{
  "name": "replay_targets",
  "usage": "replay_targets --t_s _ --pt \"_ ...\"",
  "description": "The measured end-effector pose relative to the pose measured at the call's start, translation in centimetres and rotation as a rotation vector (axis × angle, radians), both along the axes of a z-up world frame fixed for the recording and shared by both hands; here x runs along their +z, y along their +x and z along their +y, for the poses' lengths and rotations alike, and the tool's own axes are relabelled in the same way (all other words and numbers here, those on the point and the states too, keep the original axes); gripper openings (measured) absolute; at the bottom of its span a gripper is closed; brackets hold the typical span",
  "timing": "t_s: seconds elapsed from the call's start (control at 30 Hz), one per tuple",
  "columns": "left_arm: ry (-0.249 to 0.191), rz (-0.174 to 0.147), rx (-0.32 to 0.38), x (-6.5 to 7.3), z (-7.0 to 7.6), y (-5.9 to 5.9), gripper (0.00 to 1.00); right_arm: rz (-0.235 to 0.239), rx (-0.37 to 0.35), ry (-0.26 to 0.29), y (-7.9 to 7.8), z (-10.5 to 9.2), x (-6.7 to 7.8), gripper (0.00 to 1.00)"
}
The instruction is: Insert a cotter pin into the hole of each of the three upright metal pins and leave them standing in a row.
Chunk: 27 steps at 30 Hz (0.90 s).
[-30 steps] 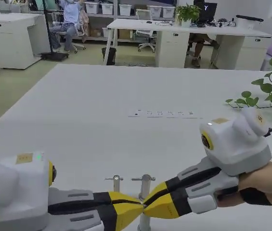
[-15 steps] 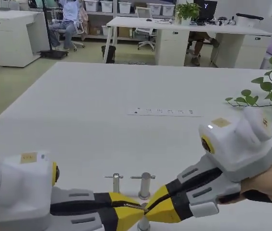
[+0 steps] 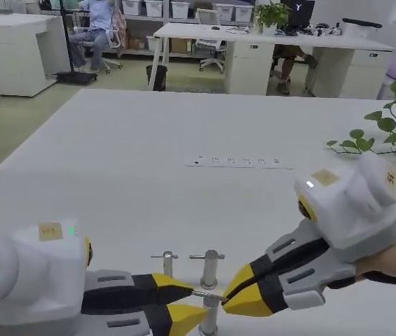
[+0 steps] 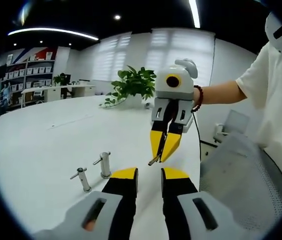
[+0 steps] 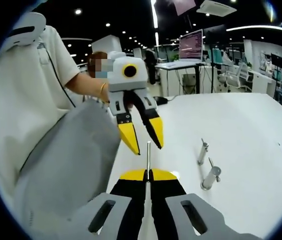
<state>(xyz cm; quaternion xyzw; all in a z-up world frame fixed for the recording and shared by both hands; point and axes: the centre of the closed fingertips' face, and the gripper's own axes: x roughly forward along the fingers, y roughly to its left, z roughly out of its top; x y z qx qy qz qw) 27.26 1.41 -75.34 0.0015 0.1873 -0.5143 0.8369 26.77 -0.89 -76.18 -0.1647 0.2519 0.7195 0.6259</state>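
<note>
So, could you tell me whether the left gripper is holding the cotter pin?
No, the cotter pin is clamped in the shut right gripper, while the left gripper is open.

Left gripper [image 3: 194, 299] jaws opened, released cotter pin [image 3: 209, 295].

The nearest upright silver metal pin [image 3: 209, 322] is half hidden by yellow-tipped jaws, its base cut off below.
</note>
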Motion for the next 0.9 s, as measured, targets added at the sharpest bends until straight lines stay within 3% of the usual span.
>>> replay_targets --t_s 0.33,0.73,0.9 --pt "0.069 -0.041 0.029 -1.4 -0.3 1.2 0.22 -0.061 0.001 -0.098 1.3 -1.9 -1.9 0.03" --pt "0.169 -0.044 0.040 -4.0 -0.7 2.3 0.23 -0.104 0.011 -0.201 2.5 -3.4 -4.3 0.03" --pt "0.201 -0.030 0.047 -5.0 -0.7 2.6 0.23 -0.109 0.018 -0.227 2.9 -3.6 -5.1 0.03"
